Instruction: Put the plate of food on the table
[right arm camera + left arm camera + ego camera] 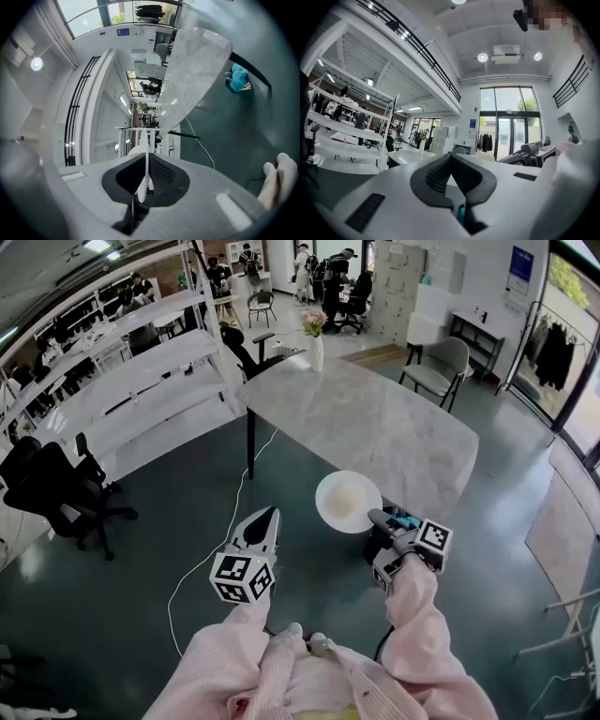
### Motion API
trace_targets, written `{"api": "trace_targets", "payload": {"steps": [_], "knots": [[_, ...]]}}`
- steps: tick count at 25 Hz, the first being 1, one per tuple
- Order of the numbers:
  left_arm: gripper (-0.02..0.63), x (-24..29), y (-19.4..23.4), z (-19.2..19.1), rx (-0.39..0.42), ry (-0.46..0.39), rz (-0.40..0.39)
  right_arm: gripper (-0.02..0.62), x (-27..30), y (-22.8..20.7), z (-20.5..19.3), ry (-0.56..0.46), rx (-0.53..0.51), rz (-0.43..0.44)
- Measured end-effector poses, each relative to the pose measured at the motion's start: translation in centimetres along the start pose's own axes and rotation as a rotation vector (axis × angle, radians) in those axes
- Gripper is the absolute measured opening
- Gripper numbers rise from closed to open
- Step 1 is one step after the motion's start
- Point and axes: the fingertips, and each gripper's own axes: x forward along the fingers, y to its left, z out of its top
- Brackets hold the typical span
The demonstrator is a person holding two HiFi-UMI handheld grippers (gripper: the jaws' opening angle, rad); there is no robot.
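A white plate (348,502) with pale food at its middle hangs over the dark floor, just short of the near edge of the grey marble table (361,413). My right gripper (377,518) is shut on the plate's near rim. In the right gripper view the plate (142,174) shows edge-on between the jaws, with the table (197,61) beyond. To the left of the plate, my left gripper (266,516) is shut with nothing in it. Its jaws meet in the left gripper view (452,158).
A vase of flowers (316,341) stands at the table's far end. A grey chair (439,367) is at the table's right, white shelving (122,381) and a black office chair (54,495) at the left. A white cable (202,559) lies on the floor.
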Motion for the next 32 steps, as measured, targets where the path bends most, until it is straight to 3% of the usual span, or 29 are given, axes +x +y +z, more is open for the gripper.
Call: {"api": "trace_targets", "payload": {"steps": [13, 32], "knots": [[-0.003, 3.0, 2.1, -0.7, -0.015, 0.006, 0.036, 0.018, 3.9, -0.8, 2.4, 0.025, 0.011, 0.007], [-0.003, 21.1, 12.9, -0.5, -0.046, 0.071, -0.003, 0.018, 20.9, -1.8, 12.4, 0.009, 0.027, 0.008]]}}
